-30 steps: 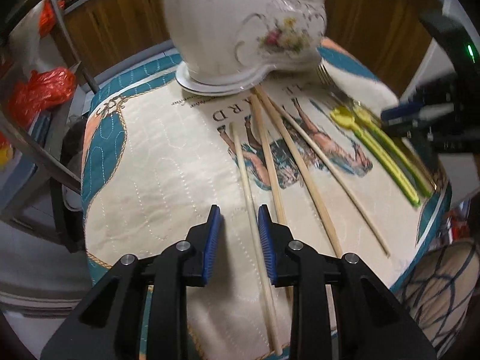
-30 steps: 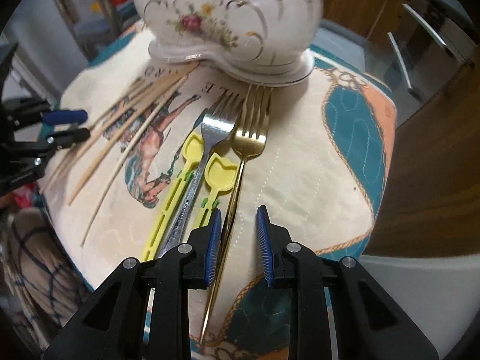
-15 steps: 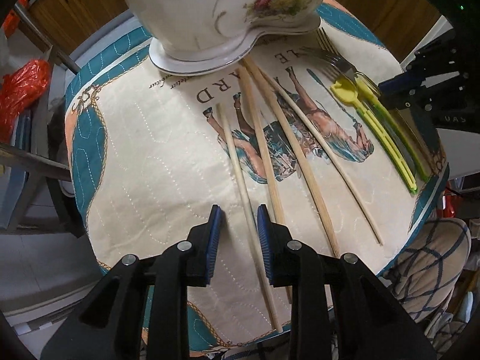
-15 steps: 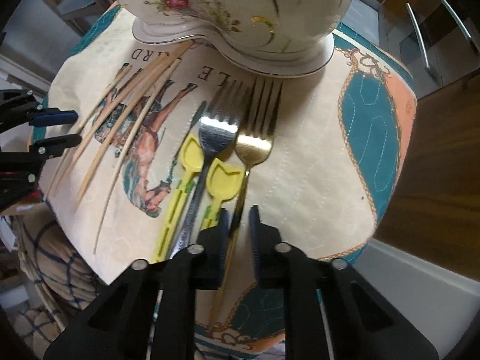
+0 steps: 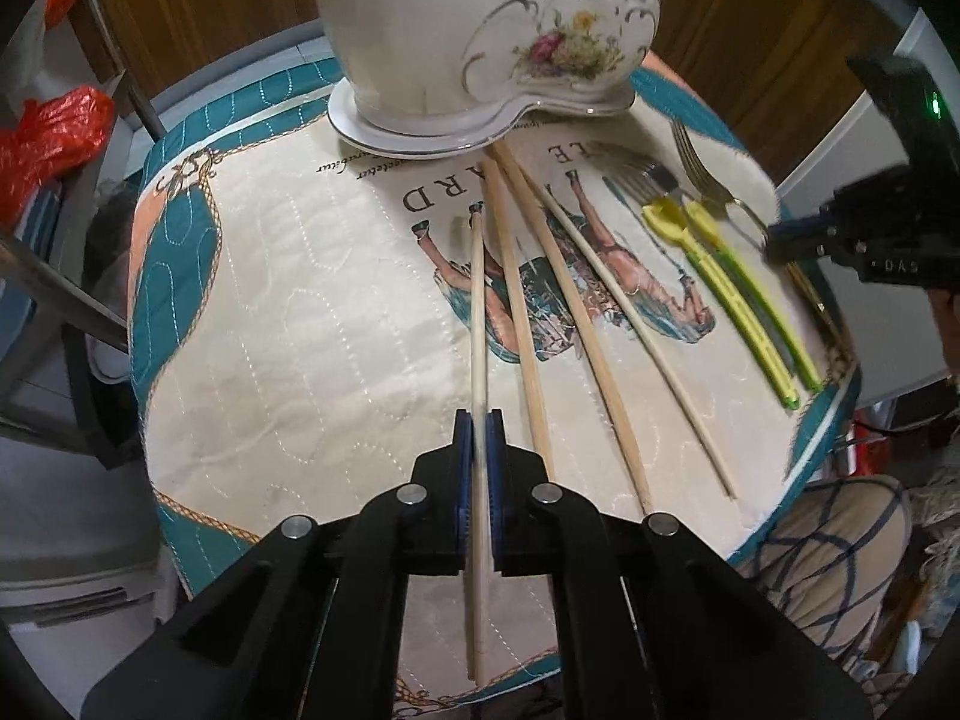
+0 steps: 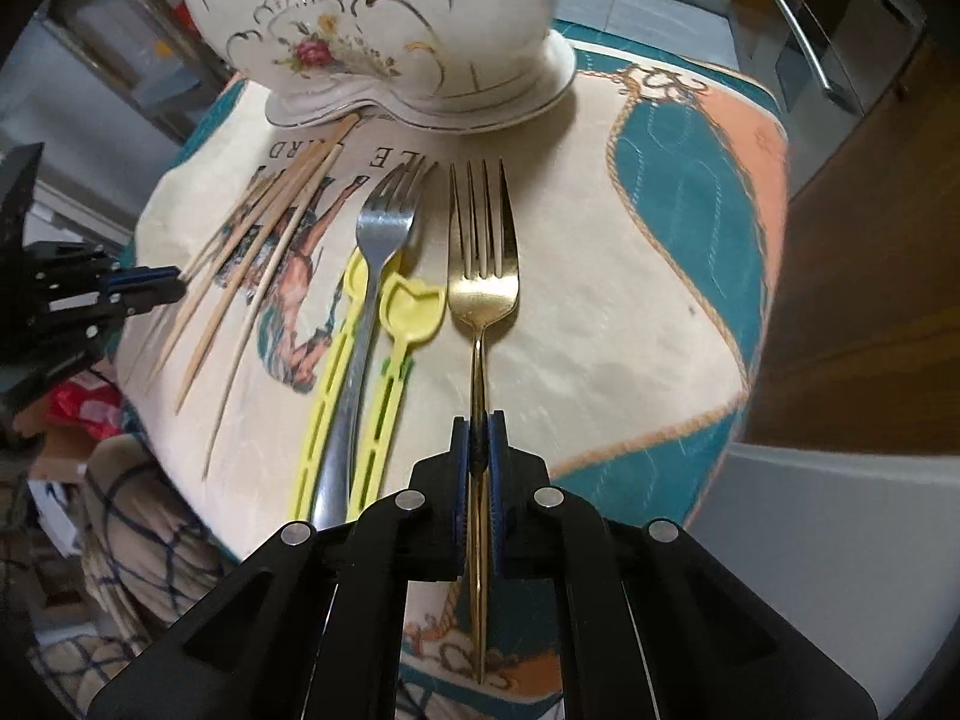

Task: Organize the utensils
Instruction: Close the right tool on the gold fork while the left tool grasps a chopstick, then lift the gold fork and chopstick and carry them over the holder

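Both pairs now closed where half a second ago they stood spread: left tongs (image 5: 479,420) pinching the chopstick (image 5: 477,300) farthest left of the china pot (image 5: 480,30), right tongs (image 6: 479,423) pinching the gold fork (image 6: 483,276) right of the steel fork (image 6: 375,228). Two grips secured, so lifting toward the pot probably next. Pot's mouth cut off above; both handle ends hidden behind the tongs; lift off the surface (image 5: 300,330) hard to judge.

Chopsticks (image 5: 528,324) left of forks (image 6: 384,276), holder (image 5: 480,36) behind, all on mat (image 5: 288,312).
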A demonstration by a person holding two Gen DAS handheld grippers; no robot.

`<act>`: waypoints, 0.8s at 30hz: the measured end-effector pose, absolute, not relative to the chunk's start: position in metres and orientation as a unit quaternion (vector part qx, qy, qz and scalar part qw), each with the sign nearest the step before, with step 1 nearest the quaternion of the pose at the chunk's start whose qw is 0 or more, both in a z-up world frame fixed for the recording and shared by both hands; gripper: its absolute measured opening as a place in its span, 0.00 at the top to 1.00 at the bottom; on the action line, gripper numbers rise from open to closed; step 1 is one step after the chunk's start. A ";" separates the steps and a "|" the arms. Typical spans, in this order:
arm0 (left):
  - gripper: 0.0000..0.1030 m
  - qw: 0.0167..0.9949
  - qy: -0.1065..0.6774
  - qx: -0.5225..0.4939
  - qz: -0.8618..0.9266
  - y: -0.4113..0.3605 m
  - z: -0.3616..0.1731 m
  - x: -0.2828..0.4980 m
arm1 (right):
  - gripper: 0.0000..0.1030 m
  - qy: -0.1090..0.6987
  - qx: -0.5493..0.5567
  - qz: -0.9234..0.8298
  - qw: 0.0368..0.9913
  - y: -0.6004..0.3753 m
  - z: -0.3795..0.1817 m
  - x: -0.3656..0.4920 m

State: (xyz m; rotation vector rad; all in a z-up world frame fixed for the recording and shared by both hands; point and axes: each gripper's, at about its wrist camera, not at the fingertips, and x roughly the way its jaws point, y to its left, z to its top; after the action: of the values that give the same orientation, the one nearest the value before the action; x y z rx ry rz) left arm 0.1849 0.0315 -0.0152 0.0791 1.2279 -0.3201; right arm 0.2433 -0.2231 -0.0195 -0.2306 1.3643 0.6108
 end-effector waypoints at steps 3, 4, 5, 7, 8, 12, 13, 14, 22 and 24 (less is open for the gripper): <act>0.96 0.816 0.556 0.015 -0.156 0.037 -0.007 0.179 | 0.93 0.600 -0.084 0.292 0.740 -0.236 -0.010 0.234; 0.96 0.821 0.548 0.007 -0.160 0.041 -0.004 0.178 | 0.93 0.591 -0.072 0.300 0.745 -0.240 -0.006 0.230; 0.96 0.828 0.537 -0.003 -0.162 0.042 0.003 0.172 | 0.93 0.584 -0.065 0.305 0.750 -0.239 -0.001 0.231; 0.96 0.841 0.514 -0.019 -0.169 0.044 0.015 0.162 | 0.93 0.561 -0.047 0.321 0.762 -0.242 0.008 0.223; 0.96 0.846 0.506 -0.025 -0.169 0.046 0.019 0.160 | 0.93 0.552 -0.044 0.323 0.767 -0.243 0.012 0.220; 0.96 0.874 0.454 -0.056 -0.164 0.057 0.043 0.157 | 0.93 0.509 -0.018 0.335 0.793 -0.246 0.033 0.219; 0.96 0.882 0.436 -0.069 -0.167 0.059 0.050 0.156 | 0.93 0.497 -0.012 0.337 0.799 -0.244 0.037 0.216; 0.96 0.886 0.426 -0.075 -0.165 0.062 0.054 0.156 | 0.93 0.488 -0.005 0.338 0.805 -0.242 0.041 0.217; 0.96 0.926 0.318 -0.138 -0.152 0.066 0.095 0.169 | 0.93 0.385 0.049 0.320 0.864 -0.244 0.078 0.226; 0.96 0.933 0.293 -0.146 -0.151 0.065 0.101 0.173 | 0.93 0.366 0.059 0.318 0.873 -0.243 0.085 0.229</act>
State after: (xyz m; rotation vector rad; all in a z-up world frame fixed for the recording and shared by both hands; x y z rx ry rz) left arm 0.1733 0.0652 0.1015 -0.2988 0.5997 -0.3091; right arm 0.2288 -0.2434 0.0853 0.1233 0.7638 0.6654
